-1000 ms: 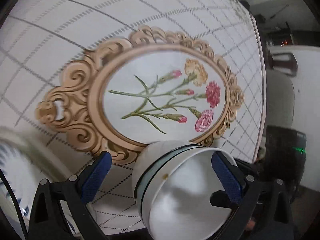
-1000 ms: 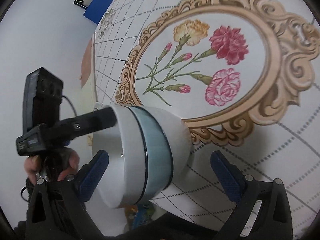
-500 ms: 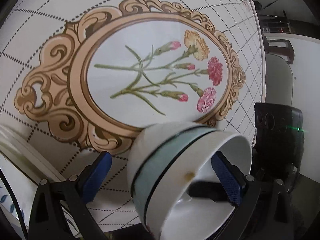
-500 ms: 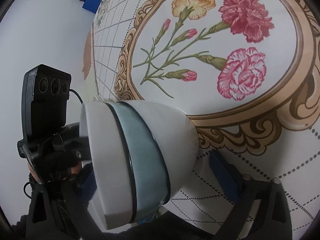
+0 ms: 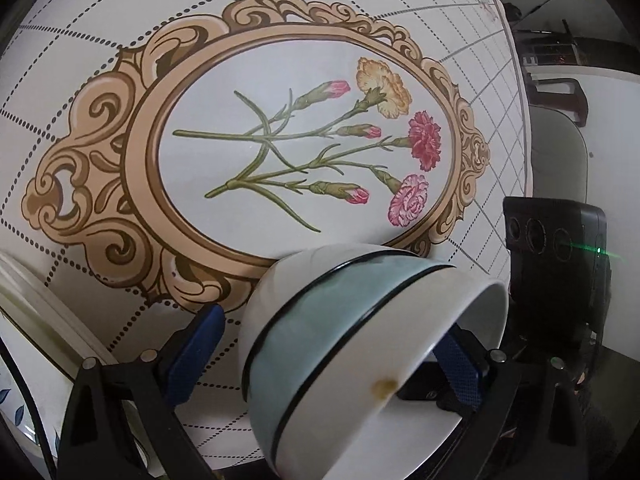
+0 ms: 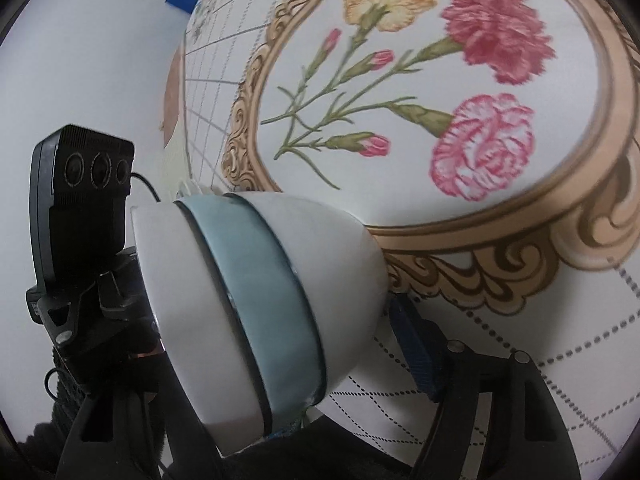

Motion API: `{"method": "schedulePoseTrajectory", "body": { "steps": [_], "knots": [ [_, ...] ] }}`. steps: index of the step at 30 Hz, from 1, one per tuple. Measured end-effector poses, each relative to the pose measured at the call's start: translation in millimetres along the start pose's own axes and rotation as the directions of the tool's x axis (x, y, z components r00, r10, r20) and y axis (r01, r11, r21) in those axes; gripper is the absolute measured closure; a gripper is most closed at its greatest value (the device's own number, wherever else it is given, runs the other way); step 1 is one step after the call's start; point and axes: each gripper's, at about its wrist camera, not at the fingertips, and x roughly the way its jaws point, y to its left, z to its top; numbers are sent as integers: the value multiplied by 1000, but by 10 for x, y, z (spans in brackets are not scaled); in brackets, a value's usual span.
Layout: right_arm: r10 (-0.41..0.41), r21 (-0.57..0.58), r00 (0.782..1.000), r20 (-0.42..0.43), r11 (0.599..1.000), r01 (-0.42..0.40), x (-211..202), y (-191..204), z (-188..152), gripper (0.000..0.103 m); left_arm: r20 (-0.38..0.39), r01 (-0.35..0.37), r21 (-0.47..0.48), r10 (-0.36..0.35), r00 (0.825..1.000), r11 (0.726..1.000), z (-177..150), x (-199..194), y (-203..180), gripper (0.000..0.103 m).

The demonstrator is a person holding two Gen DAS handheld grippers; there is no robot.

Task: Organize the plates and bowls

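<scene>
Ahead of both jaws the surface [image 5: 100, 60] lies bare across its printed flower oval, while a tilted bowl [image 5: 340, 340] fills the gap between them and plates [image 5: 24, 320] crowd the left jaws' outer side.

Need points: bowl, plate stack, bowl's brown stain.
bowl [image 6: 260, 308], right wrist view, on its blue band.
plate stack [image 5: 44, 320], left wrist view, on the cream rim at lower left.
brown stain [image 5: 383, 387], left wrist view, on the bowl's rim.
</scene>
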Motion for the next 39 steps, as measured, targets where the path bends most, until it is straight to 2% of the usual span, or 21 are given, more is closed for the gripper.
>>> {"method": "schedulePoseTrajectory", "body": {
  "steps": [1, 3, 9, 14, 24, 31, 39],
  "knots": [
    [-1, -10, 1000, 0, 1000, 1, 1, 18, -1, 25, -5, 19, -1, -19, 1000, 1000, 5, 25, -11, 14],
    [-11, -29, 1000, -9, 1000, 11, 22, 55, 13, 23, -1, 16, -2, -16, 1000, 1000, 1, 47, -11, 16],
    [-18, -59, 1000, 2, 998, 18, 31, 114, 18, 23, 20, -6, -6, 6, 1000, 1000, -47, 27, -27, 16],
    [-74, -107, 997, 11, 992, 74, -32, 175, -24, 23, 37, -18, -22, 19, 999, 1000, -64, 24, -56, 16],
    [-78, -116, 997, 0, 990, 78, -172, 253, 2, 24, 69, -25, -24, 27, 997, 999, -69, -123, -165, 16],
    [-53, -99, 998, -30, 994, 50, -227, 338, 17, 24, 92, -40, -33, 43, 995, 999, -65, -276, -216, 16],
    [-56, -153, 998, -42, 987, 49, -332, 592, 109, 24, 142, -41, -77, 52, 989, 996, -57, -479, -178, 16]
  ]
}}
